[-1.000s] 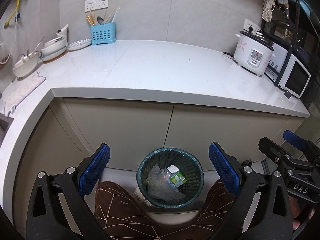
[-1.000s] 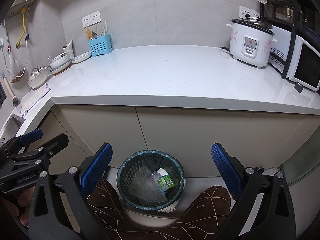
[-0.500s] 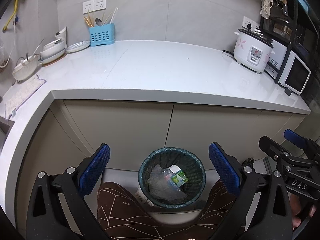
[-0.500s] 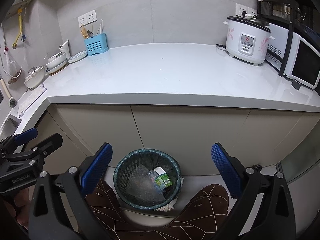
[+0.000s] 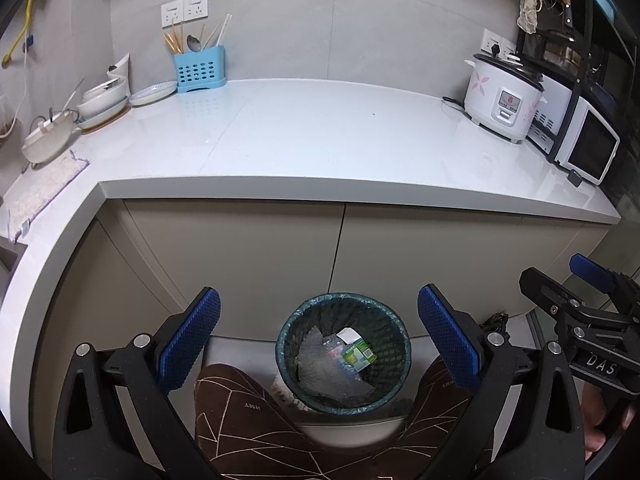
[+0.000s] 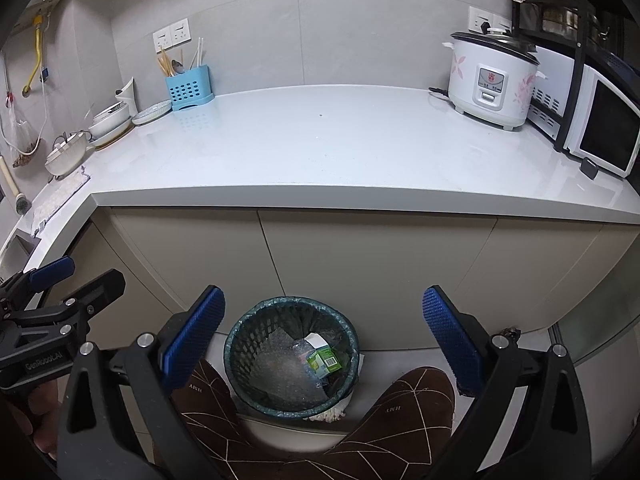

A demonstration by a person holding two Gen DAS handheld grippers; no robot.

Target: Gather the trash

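A dark mesh trash bin (image 5: 396, 340) (image 6: 240, 344) with a liner stands on the floor against the cabinet doors. Inside it lie a green carton (image 5: 359, 355) (image 6: 325, 359), a white slip and crumpled clear plastic. My left gripper (image 5: 319, 332) hangs open above and in front of the bin, nothing between its blue pads. My right gripper (image 6: 323, 330) is likewise open and empty over the bin. Each gripper also shows at the edge of the other's view, the right gripper (image 5: 588, 304) and the left gripper (image 6: 48, 300).
A white countertop (image 5: 320, 132) spans the view. On it stand a rice cooker (image 5: 502, 96), a microwave (image 5: 584, 140), a blue utensil holder (image 5: 199, 70) and bowls and plates (image 5: 100, 98). The person's legs in brown patterned trousers (image 5: 256, 420) flank the bin.
Both views have shifted slightly; the bin sits a little further right in the left view and left in the right view. The grippers stay open and empty.
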